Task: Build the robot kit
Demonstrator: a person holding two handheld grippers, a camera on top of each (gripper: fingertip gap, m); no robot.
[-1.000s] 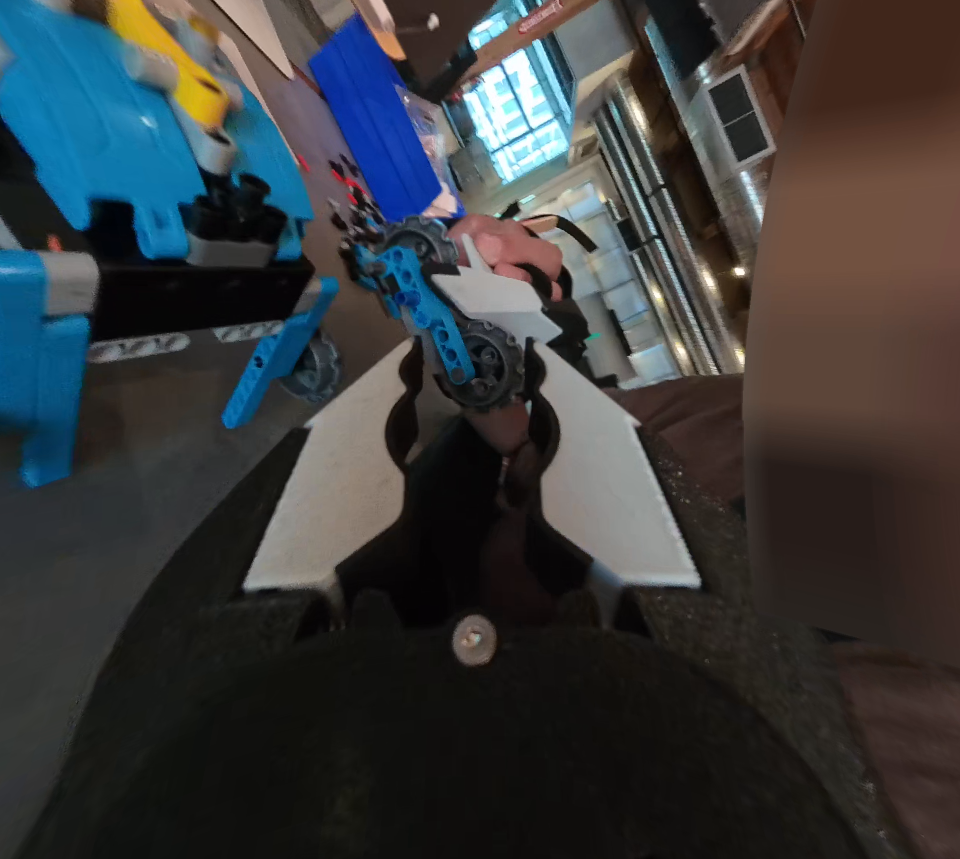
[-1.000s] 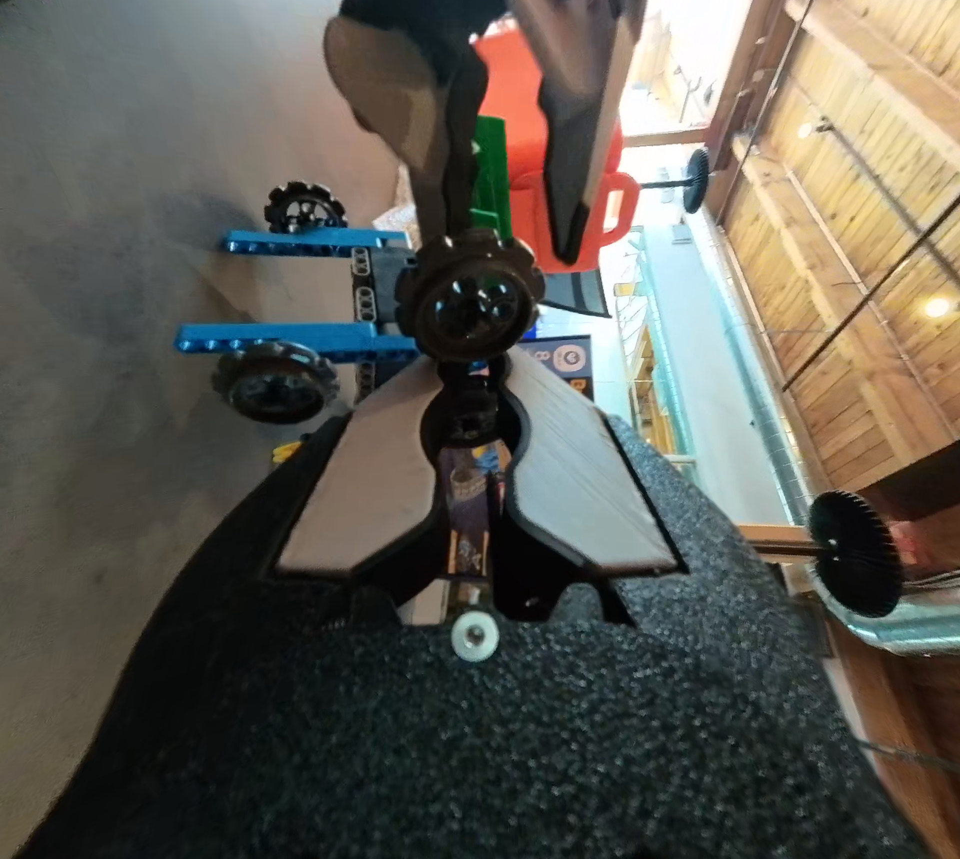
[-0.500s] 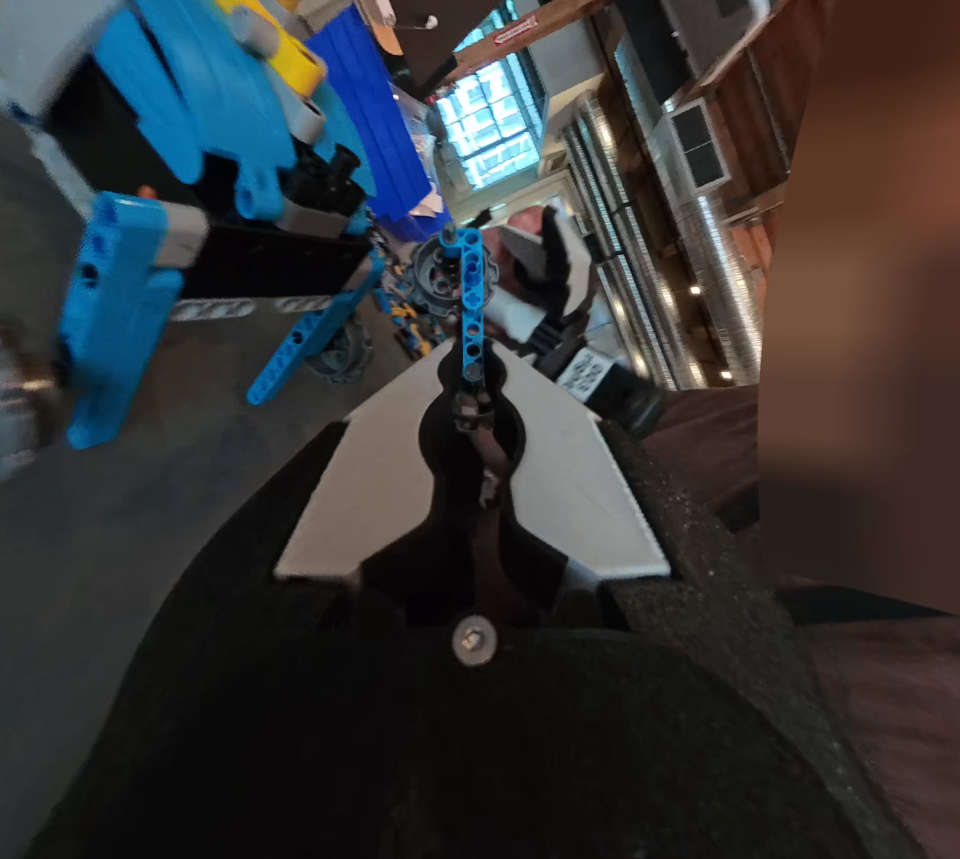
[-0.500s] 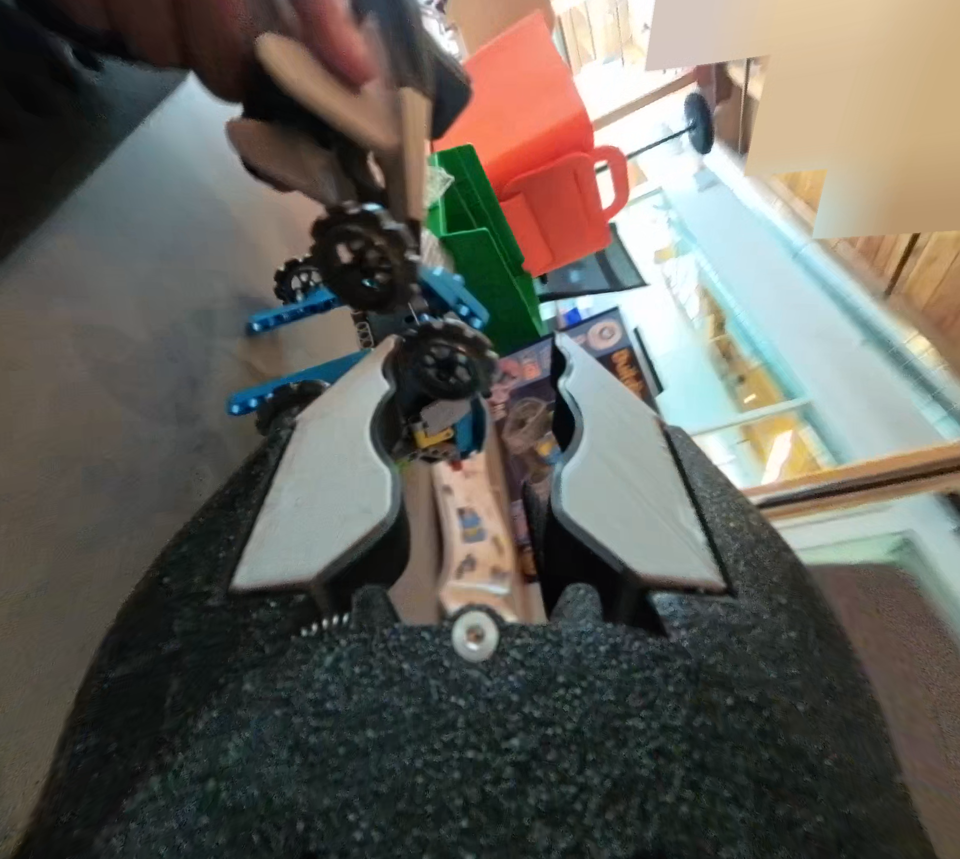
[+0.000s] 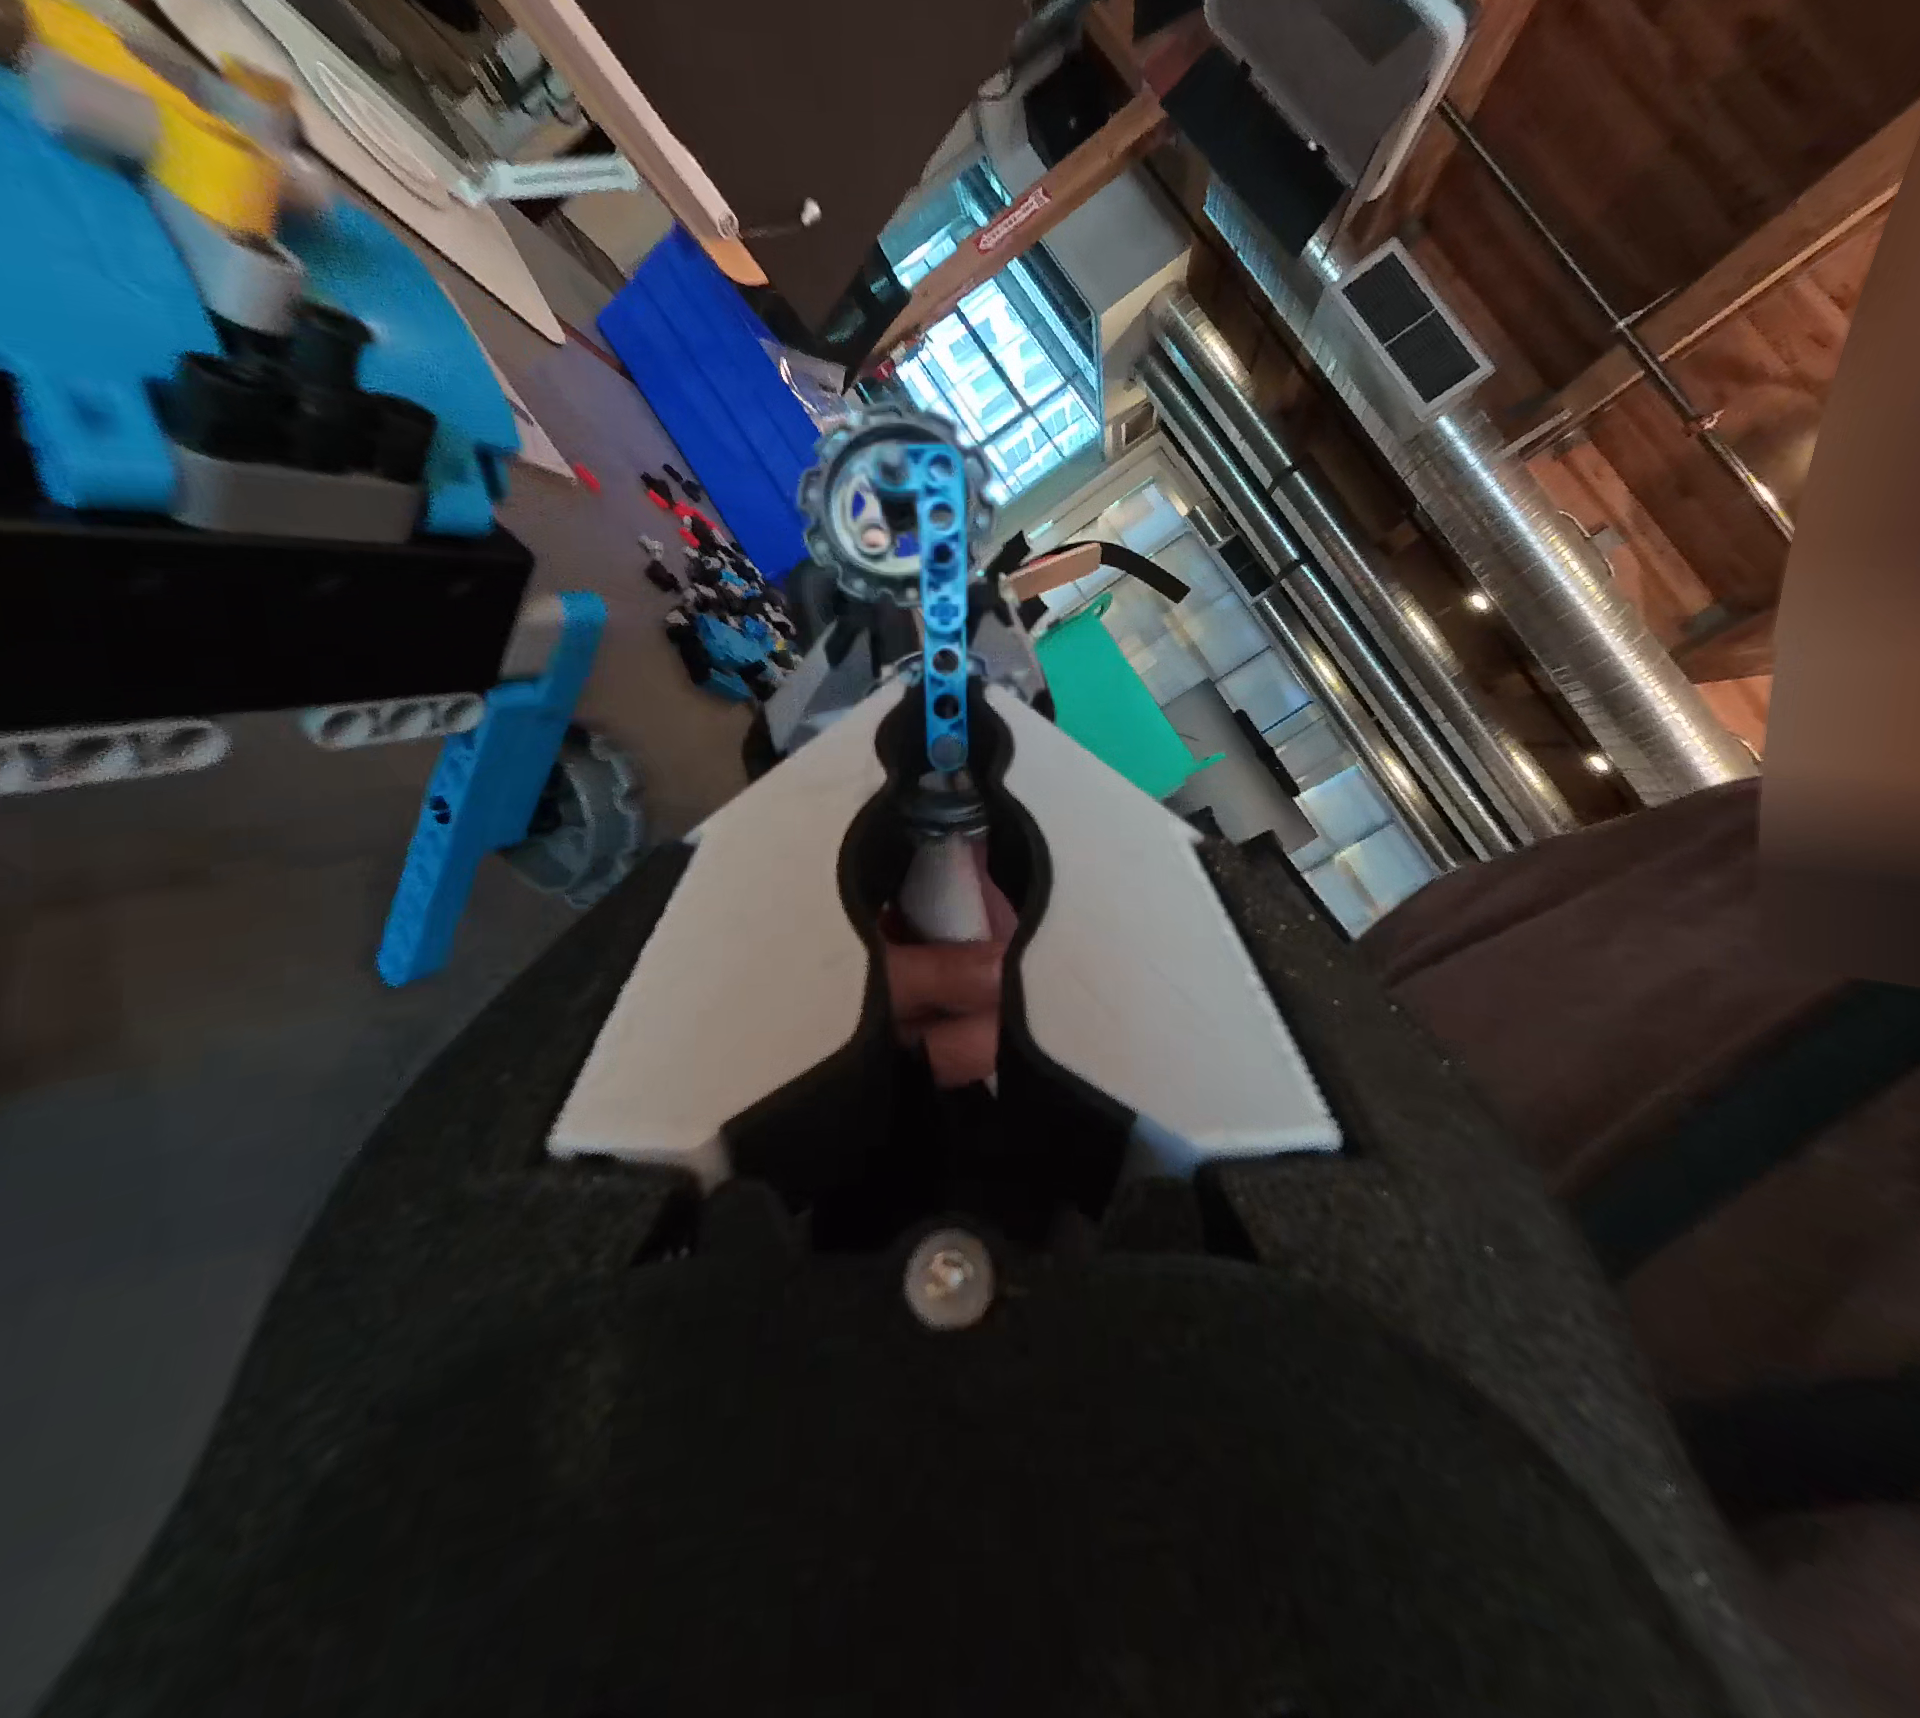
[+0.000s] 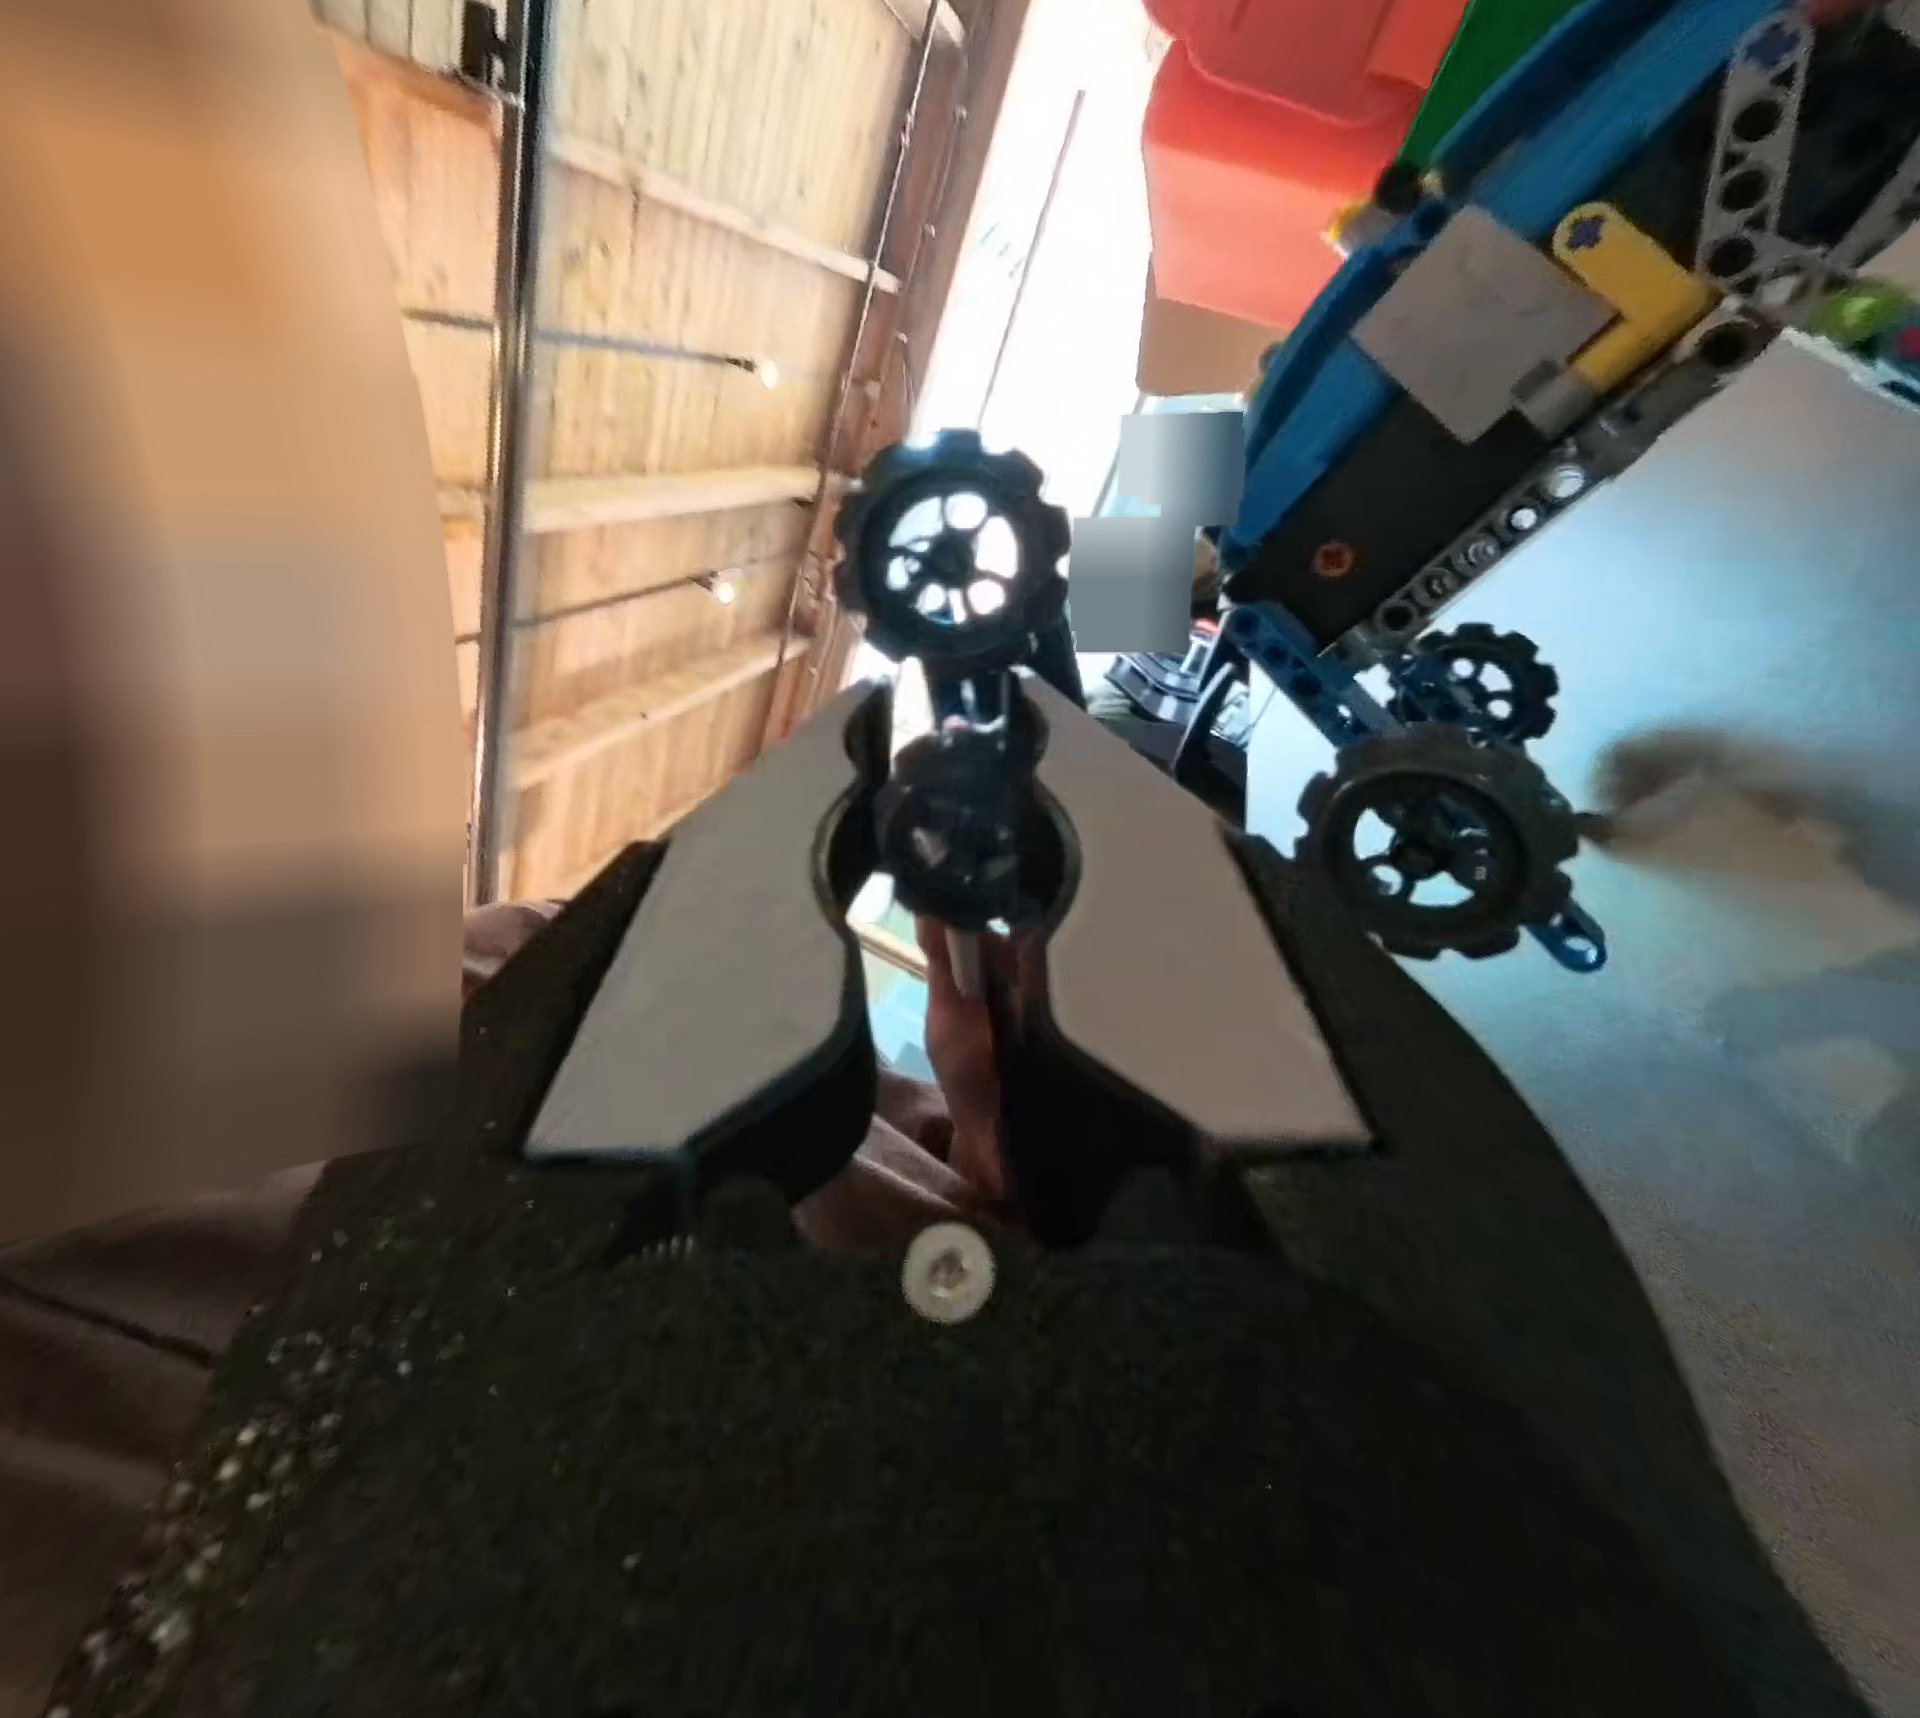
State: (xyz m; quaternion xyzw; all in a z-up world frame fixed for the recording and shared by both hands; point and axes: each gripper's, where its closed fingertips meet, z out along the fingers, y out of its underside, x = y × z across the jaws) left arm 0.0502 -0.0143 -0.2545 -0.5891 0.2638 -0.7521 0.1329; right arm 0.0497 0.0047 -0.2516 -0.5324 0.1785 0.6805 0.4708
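Observation:
In the left wrist view my left gripper (image 5: pixel 943 738) is shut on a blue holed beam (image 5: pixel 940 619) that sticks out past the white fingers (image 5: pixel 790 920). A black toothed wheel (image 5: pixel 878 515) sits at the beam's far end. In the right wrist view my right gripper (image 6: pixel 958 702) is shut around a small wheel-and-beam piece. One black wheel (image 6: pixel 961 837) sits in the round notch between the grey fingers (image 6: pixel 707 972). A second wheel (image 6: pixel 951 562) stands just past the tips. Both pieces are held up in the air.
A large blue, black and yellow brick vehicle (image 5: pixel 260 525) stands on the grey table (image 5: pixel 156 1149) at the left; it also shows at the right in the right wrist view (image 6: pixel 1455 421). A blue bin (image 5: pixel 717 401) and loose small parts (image 5: pixel 727 619) lie beyond. Orange bins (image 6: pixel 1278 58) stand behind. The tips of both grippers are at nearly the same place.
My left gripper closed on the blue beam. My right gripper opened half a second ago and has closed again around the wheel. Both views have swung upward.

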